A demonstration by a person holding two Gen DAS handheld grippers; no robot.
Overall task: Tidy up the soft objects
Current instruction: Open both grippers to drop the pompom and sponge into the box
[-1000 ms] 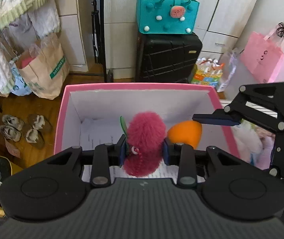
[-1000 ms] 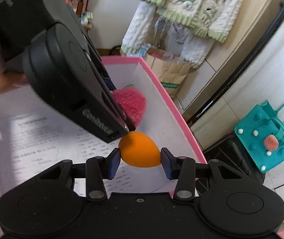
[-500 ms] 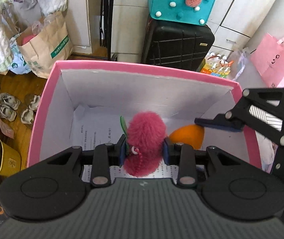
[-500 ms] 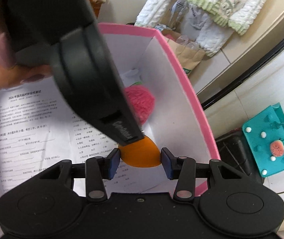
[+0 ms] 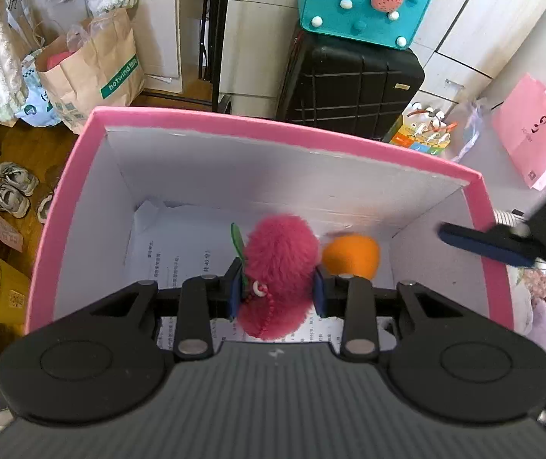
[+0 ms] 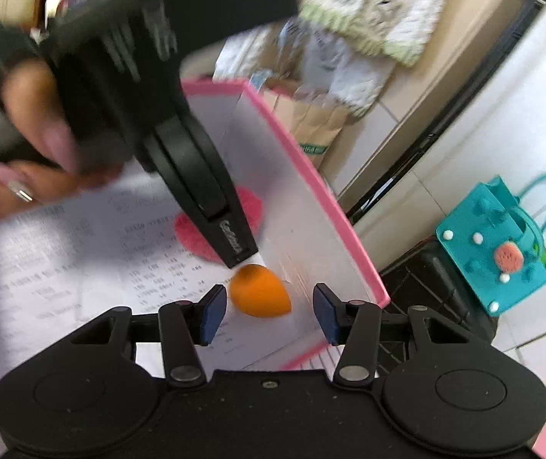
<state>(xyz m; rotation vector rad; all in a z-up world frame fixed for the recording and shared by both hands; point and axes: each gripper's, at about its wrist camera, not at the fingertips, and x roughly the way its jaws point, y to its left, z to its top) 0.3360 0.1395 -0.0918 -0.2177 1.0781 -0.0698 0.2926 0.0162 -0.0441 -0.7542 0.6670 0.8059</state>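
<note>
My left claw [image 5: 276, 291] pinches the fluffy red plush [image 5: 278, 267], round and furry, low inside the pink box [image 5: 273, 124] with smooth white walls. My right claw [image 6: 269, 311] is now spread; half a second ago it squeezed the smooth egg-shaped orange sponge [image 6: 259, 290], which now lies free on the printed paper [image 6: 62, 267], at 3 o'clock of the plush.

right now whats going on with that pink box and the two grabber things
A person is sorting soft toys into the pink box, holding a gripper in each hand. The left gripper is shut on a fluffy red plush, held down inside the box over the printed paper lining its bottom. The right gripper is open, its pads clear of the orange egg-shaped toy, which sits on the box floor near the side wall.
</note>
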